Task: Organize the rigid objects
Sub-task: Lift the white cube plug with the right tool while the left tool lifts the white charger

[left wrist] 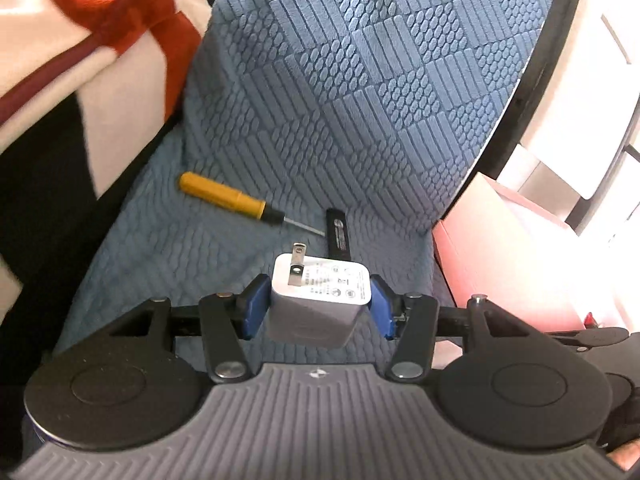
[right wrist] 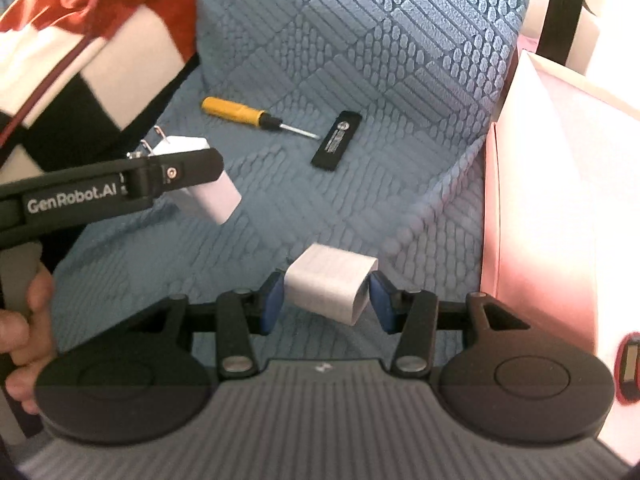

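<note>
left hand-held gripper point(left wrist: 319, 306) clamped, right hand-held gripper point(right wrist: 326, 296) clamped

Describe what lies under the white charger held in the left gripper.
Under the white charger only the blue textured cover shows, plus part of a black flat stick beyond it. Whatever is directly beneath is hidden.

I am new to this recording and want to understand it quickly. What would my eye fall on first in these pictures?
First, each gripper holds a white charger: the left gripper grips a white charger with prongs, and the right gripper grips a plain white charger. Behind them, a yellow screwdriver and a black stick lie on the blue patterned cushion. A pink box stands at the right.
</note>
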`<move>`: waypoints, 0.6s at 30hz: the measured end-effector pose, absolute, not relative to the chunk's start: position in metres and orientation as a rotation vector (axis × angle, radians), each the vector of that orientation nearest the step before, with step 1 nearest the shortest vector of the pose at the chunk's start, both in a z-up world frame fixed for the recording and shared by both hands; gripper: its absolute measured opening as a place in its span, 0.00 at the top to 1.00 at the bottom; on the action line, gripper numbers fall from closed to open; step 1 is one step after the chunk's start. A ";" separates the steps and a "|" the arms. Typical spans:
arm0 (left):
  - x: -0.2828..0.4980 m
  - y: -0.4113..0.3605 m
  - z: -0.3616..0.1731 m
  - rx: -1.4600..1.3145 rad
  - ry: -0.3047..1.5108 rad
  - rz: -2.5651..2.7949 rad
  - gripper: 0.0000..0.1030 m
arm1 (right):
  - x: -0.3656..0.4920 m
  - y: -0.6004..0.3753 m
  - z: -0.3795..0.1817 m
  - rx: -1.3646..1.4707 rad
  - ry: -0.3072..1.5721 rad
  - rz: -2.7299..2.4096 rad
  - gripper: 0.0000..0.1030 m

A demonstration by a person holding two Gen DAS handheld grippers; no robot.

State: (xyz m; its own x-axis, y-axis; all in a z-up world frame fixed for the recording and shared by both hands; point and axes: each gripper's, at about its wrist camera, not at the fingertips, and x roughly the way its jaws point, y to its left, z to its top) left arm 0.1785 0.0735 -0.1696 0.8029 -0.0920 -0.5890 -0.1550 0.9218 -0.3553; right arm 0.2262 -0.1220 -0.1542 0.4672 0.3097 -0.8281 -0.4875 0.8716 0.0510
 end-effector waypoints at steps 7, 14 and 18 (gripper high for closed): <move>0.143 0.056 -0.166 -0.410 0.669 0.042 0.43 | 0.199 -0.130 -0.151 -0.172 0.980 0.504 0.55; 0.124 0.043 -0.163 -0.414 0.702 0.064 0.43 | 0.176 -0.134 -0.153 -0.167 0.985 0.503 0.55; 0.113 0.042 -0.166 -0.436 0.722 0.085 0.43 | 0.169 -0.140 -0.153 -0.130 1.005 0.489 0.55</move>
